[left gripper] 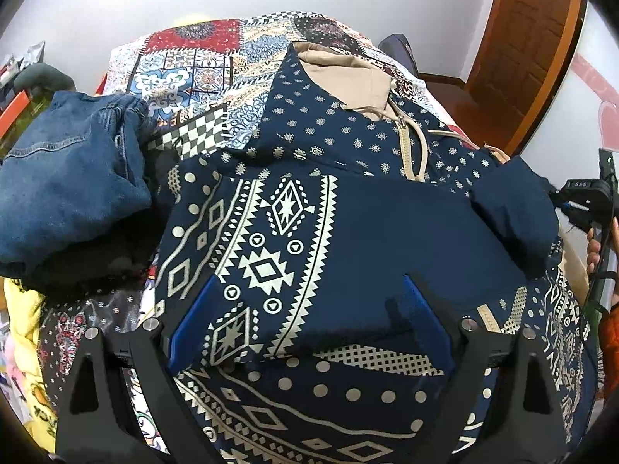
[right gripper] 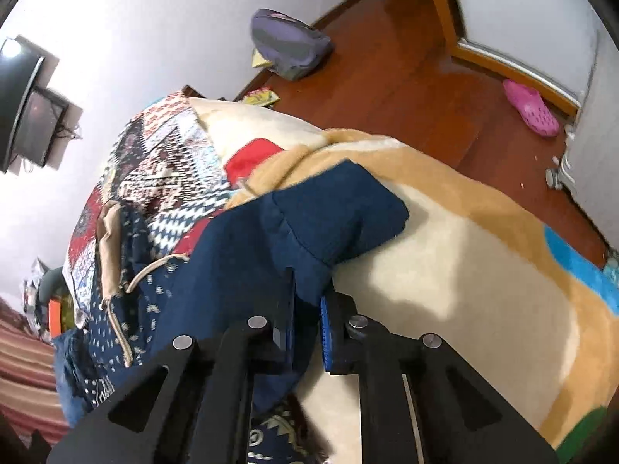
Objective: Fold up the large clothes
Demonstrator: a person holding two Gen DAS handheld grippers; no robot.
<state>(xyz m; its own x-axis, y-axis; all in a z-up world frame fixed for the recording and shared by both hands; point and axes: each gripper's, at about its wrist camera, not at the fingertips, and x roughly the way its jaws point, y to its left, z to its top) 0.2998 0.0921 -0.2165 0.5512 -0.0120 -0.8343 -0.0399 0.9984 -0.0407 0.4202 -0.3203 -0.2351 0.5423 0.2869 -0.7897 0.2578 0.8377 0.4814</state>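
Black tongs arms framed both wrist views. Under them lay a bed [left gripper: 185, 58] with a patchwork cover, and at its right edge a plush tan-and-cream blanket [right gripper: 464, 270]. White walls, a red-brown wooden floor [right gripper: 387, 77] and a wooden door [left gripper: 530, 38] closed the room; a grey bag [right gripper: 288, 44] and a pink clog [right gripper: 532, 108] sat on the floor. Folded jeans [left gripper: 69, 193] lay on the bed's left side.

A navy patterned hoodie [left gripper: 348, 232] was spread across the bed, hood away from the camera, one sleeve folded over its front. The left tongs [left gripper: 305, 309] stood spread, blue pads on either side of that folded sleeve, not pressing it. The right tongs [right gripper: 307, 309] were pressed together, pinching the plain navy cuff [right gripper: 340, 208] at the hoodie's right edge, over the blanket.
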